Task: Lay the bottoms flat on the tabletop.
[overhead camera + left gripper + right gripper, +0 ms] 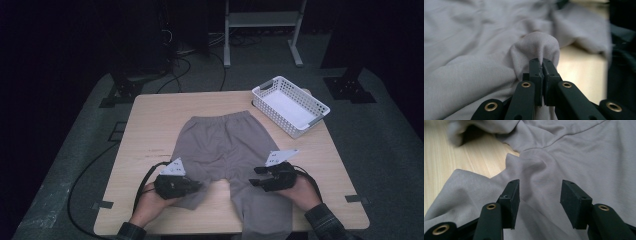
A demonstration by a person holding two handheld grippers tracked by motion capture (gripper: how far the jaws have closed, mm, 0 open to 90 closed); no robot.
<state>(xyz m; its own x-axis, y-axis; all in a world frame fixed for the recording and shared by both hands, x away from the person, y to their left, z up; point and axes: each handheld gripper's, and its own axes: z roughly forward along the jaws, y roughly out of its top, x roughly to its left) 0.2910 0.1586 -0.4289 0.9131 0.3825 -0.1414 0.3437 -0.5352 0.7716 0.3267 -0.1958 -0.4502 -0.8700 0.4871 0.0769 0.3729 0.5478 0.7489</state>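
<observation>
With the left gripper (541,65) pinching a bunched fold of the trousers (220,145) lying flat mid-table and the right gripper (540,202) hovering open over the other leg, it should be closing on cloth before any lifting.

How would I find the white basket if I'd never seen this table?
Start at the light wooden table and look to its far right corner, past the grey trousers. The white plastic basket sits there, the only stiff box with holes in its walls.
</observation>
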